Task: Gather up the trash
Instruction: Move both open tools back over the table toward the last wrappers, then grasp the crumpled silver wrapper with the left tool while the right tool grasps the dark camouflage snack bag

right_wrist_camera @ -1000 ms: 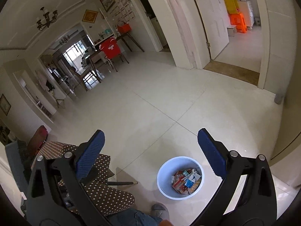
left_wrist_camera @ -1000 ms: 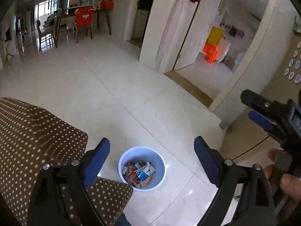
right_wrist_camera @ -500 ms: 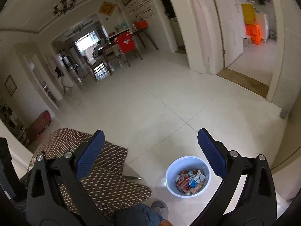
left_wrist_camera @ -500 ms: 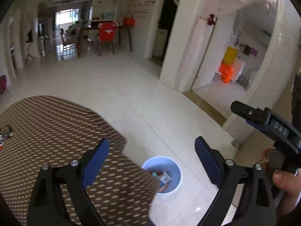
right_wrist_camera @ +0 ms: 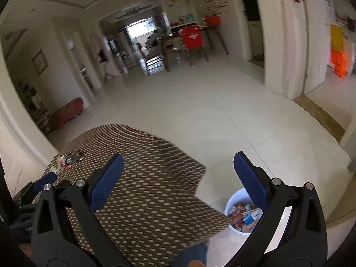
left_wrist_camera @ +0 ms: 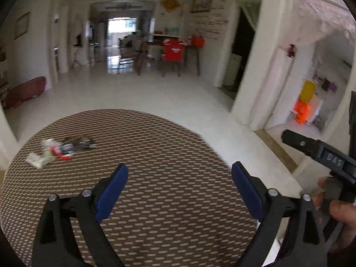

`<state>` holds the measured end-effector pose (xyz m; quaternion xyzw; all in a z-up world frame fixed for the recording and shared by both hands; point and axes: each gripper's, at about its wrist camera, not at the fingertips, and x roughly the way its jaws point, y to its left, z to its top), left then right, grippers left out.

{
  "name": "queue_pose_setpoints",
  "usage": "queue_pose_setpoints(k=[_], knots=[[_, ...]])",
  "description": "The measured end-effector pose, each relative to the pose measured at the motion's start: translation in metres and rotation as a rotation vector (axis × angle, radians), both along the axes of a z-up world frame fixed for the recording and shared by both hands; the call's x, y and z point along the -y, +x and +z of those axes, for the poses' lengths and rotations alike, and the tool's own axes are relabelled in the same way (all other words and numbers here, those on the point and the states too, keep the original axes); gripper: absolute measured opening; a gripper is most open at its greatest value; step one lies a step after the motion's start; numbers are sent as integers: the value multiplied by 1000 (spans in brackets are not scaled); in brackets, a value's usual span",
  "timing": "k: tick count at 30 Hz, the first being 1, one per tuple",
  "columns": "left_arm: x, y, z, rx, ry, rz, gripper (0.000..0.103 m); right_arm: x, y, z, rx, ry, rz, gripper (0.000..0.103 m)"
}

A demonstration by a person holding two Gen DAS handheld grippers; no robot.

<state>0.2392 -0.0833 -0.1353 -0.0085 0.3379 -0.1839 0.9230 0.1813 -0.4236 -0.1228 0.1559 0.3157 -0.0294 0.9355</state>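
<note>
A small heap of wrappers, red, white and dark, lies on the far left of a round table with a brown dotted cloth. The same wrappers show small at the table's far left in the right wrist view. My left gripper hovers open over the table's near middle, nothing between its blue pads. My right gripper is open too, above the table's right edge. A pale blue trash bucket holding several packets stands on the floor, right of the table.
White tiled floor stretches ahead to a dining table with a red-draped chair. A doorway with orange stools opens on the right. A person's hand holds the right gripper's handle; a knee shows below.
Both views have swung up and left from the bucket on the floor to the table top. The wrappers on the cloth have come into view. Both grippers stayed open.
</note>
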Motion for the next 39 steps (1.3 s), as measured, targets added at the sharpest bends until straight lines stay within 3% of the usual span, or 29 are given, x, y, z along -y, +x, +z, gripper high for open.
queue_pose_setpoints(k=[13, 23, 33, 34, 36, 38, 39], knots=[[-139, 15, -14, 0, 28, 297, 93, -126, 74, -4, -41, -88, 297, 97], [-224, 53, -44, -72, 63, 445, 93, -251, 169, -64, -155, -171, 597, 97], [-262, 117, -75, -184, 47, 520, 93, -330, 221, -102, -173, -245, 814, 97], [-264, 123, -78, -200, 41, 521, 93, -334, 222, -104, -178, -252, 836, 93], [-266, 135, -84, -225, 33, 521, 93, -339, 222, -103, -170, -274, 861, 76], [-263, 142, -86, -223, 47, 512, 93, -339, 223, -102, -173, -264, 862, 51], [-263, 144, -86, -221, 40, 503, 88, -338, 223, -101, -176, -257, 861, 45]])
